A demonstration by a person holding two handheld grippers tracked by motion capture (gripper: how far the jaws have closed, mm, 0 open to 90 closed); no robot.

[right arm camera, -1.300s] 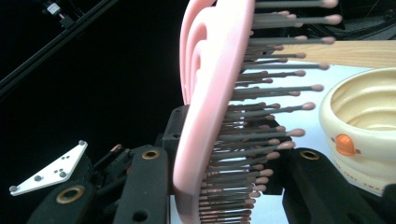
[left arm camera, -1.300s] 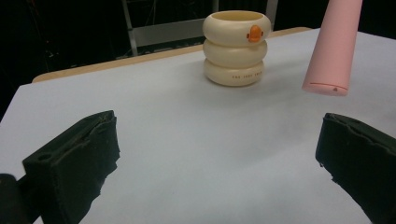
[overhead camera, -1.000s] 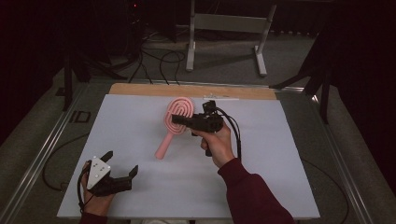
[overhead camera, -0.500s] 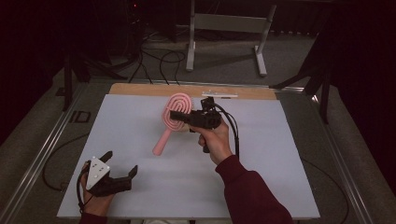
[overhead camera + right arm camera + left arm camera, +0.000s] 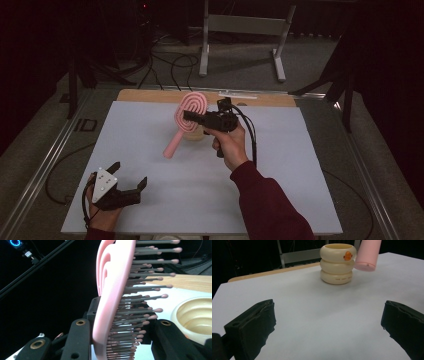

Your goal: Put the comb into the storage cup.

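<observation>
Pink hairbrush [image 5: 186, 116] clamped at its head between the right gripper [image 5: 194, 118] fingers [image 5: 77, 340], lifted, handle slanting down-left past the cream cup [image 5: 338, 263] just beside it. Left gripper [image 5: 125, 185] spread wide, empty, low on the tabletop [image 5: 280, 190], well apart.

L gripper [image 5: 131, 176] – jaws wide, low near table | R gripper [image 5: 187, 116] – raised, jaws clamped, arm outstretched

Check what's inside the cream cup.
The right gripper view looks into the cup: ribbed cream inner wall, nothing visible inside. Its bottom is cut off by the frame edge and the right tool, which grips the pink brush, so that part stays unseen.
</observation>
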